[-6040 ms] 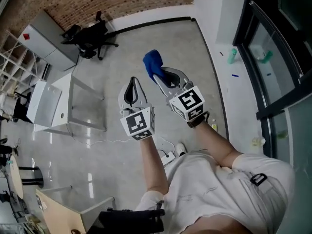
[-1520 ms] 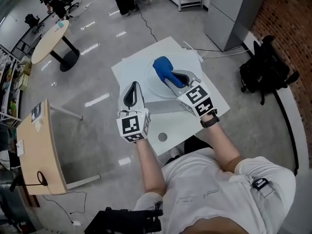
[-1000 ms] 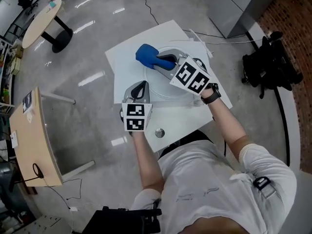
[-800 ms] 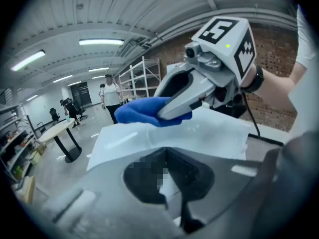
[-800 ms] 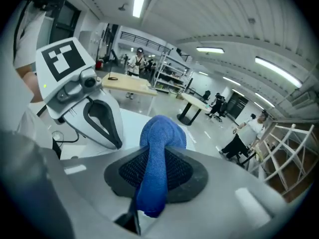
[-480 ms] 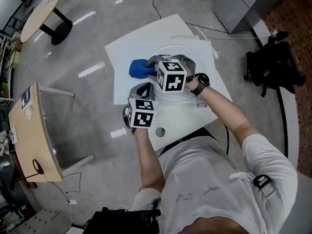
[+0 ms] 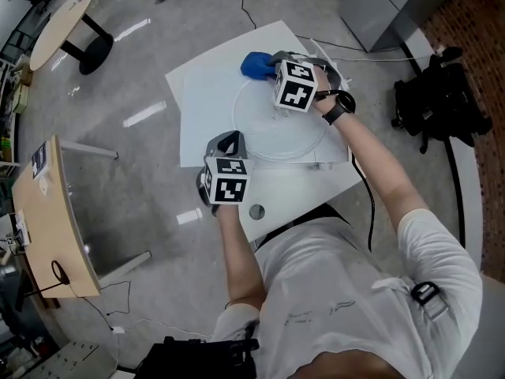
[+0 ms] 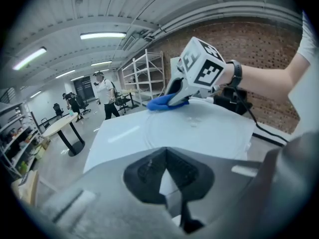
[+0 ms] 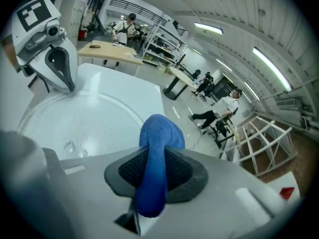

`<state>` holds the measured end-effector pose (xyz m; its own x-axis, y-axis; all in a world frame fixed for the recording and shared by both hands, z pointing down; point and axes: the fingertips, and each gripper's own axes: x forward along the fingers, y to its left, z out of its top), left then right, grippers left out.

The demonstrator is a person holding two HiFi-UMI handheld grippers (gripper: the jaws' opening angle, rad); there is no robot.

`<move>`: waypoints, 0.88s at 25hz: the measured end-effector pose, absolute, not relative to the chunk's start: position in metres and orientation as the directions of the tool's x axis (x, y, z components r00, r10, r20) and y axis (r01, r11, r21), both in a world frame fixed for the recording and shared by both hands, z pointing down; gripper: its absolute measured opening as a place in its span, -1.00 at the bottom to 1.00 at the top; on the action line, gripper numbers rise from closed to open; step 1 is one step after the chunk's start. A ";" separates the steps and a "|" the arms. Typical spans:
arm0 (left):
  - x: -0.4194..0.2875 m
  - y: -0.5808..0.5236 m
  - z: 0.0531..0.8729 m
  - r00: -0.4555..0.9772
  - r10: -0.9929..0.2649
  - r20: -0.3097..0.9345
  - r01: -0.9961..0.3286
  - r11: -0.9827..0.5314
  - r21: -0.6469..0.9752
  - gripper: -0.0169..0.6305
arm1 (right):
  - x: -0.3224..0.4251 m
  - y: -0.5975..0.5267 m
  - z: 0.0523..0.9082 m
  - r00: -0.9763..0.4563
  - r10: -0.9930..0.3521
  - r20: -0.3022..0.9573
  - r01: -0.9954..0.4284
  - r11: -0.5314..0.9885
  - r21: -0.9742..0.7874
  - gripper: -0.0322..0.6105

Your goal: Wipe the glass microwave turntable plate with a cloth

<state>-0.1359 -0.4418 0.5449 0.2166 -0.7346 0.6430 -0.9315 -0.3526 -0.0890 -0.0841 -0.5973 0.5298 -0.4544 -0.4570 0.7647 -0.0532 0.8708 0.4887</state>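
Because the glass plate [image 7: 272, 129] lies flat in the middle of the white table [image 7: 207, 105], it looks easy to reach but not to pin down. It is probably stiff, fairly heavy, smooth and breakable, and it could slide or spin on the bare top under a hard rub. The thick rim is the sensible place to steady it, pressing down and not lifting. The blue cloth [image 9: 158, 133] is soft and light, bunched into a fat roll. The right gripper [image 7: 271, 62] is clamped on it, jaws squeezing its middle so a rounded end sticks out past them. That end sits at the plate's far left rim, partly over the table beyond the glass. The right forearm stretches out over the plate's right side, wrist turned so the gripper points left across the far edge. The left gripper [image 7: 228, 141] has its jaws drawn together on nothing and is held close in, just beside the plate's near left rim; whether it touches the glass is unclear
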 end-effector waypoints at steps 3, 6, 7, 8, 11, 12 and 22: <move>-0.138 -0.442 0.545 0.221 -0.737 0.639 -0.933 -0.351 -0.082 -0.94 | -0.035 -0.608 0.528 -0.407 -0.484 0.775 -0.149 0.872 0.466 -0.63; -0.140 -0.445 0.545 0.223 -0.740 0.634 -0.934 -0.348 -0.078 -0.94 | 0.010 -0.601 0.527 -0.373 -0.491 0.787 -0.221 0.871 0.439 -0.63; -0.142 -0.446 0.545 0.221 -0.742 0.633 -0.934 -0.347 -0.081 -0.94 | 0.024 -0.595 0.527 -0.363 -0.496 0.789 -0.242 0.868 0.434 -0.63; -0.143 -0.446 0.545 0.219 -0.742 0.633 -0.934 -0.348 -0.085 -0.94 | 0.036 -0.588 0.526 -0.356 -0.496 0.792 -0.261 0.866 0.426 -0.63; -0.146 -0.444 0.543 0.208 -0.737 0.643 -0.932 -0.349 -0.099 -0.94 | 0.062 -0.557 0.528 -0.367 -0.472 0.802 -0.293 0.877 0.382 -0.63; -0.145 -0.443 0.543 0.207 -0.736 0.644 -0.931 -0.351 -0.102 -0.94 | 0.069 -0.545 0.528 -0.369 -0.460 0.807 -0.287 0.883 0.372 -0.64; -0.141 -0.443 0.542 0.231 -0.740 0.632 -0.925 -0.368 -0.092 -0.94 | 0.070 -0.427 0.532 -0.391 -0.282 0.876 -0.130 0.959 0.251 -0.63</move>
